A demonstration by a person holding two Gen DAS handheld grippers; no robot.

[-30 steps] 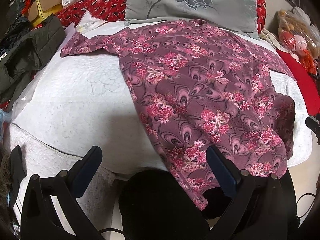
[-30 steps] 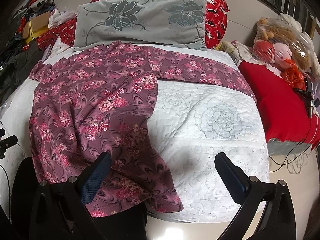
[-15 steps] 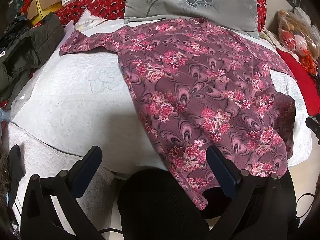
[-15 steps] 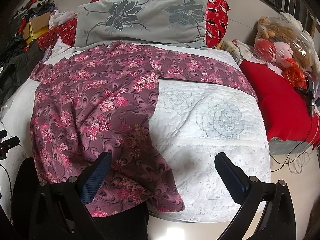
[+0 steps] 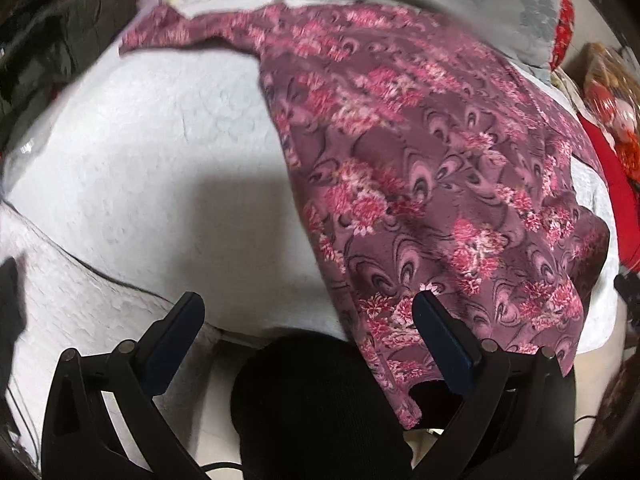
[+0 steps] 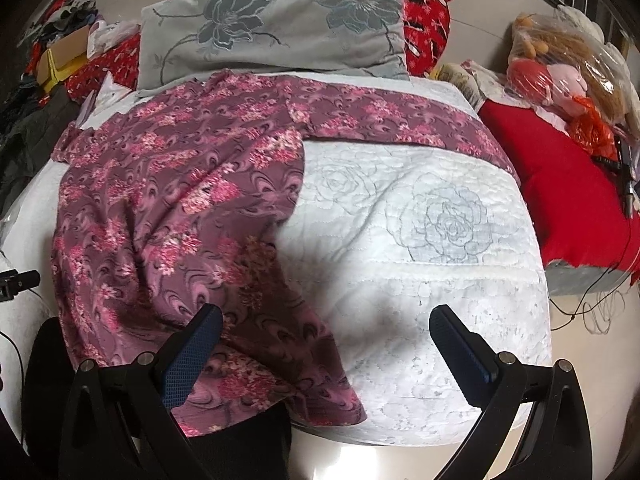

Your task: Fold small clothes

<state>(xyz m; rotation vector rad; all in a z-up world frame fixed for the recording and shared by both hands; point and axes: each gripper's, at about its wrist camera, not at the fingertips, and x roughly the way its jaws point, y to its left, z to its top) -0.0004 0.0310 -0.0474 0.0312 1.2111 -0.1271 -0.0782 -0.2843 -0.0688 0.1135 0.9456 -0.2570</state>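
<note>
A purple garment with pink flowers [image 5: 420, 168] lies spread flat on the white quilted bed [image 5: 160, 168], its hem hanging over the near edge. One sleeve reaches to the far left [image 5: 172, 34]. In the right wrist view the garment [image 6: 172, 216] covers the bed's left half and its other sleeve [image 6: 400, 124] stretches to the right. My left gripper [image 5: 306, 312] is open and empty above the near bed edge, left of the hem. My right gripper [image 6: 326, 326] is open and empty over the hem's right corner.
A grey flowered pillow [image 6: 272, 24] and a red cushion [image 6: 428, 20] lie at the head of the bed. A red blanket [image 6: 568, 196] and bagged soft toys [image 6: 560, 64] lie right. Dark clothes [image 5: 52, 52] pile left. A black round seat [image 5: 316, 408] stands below.
My left gripper has moved forward and down toward the bed, so the garment looks larger and blurred. My right gripper has moved slightly closer. Both stay open.
</note>
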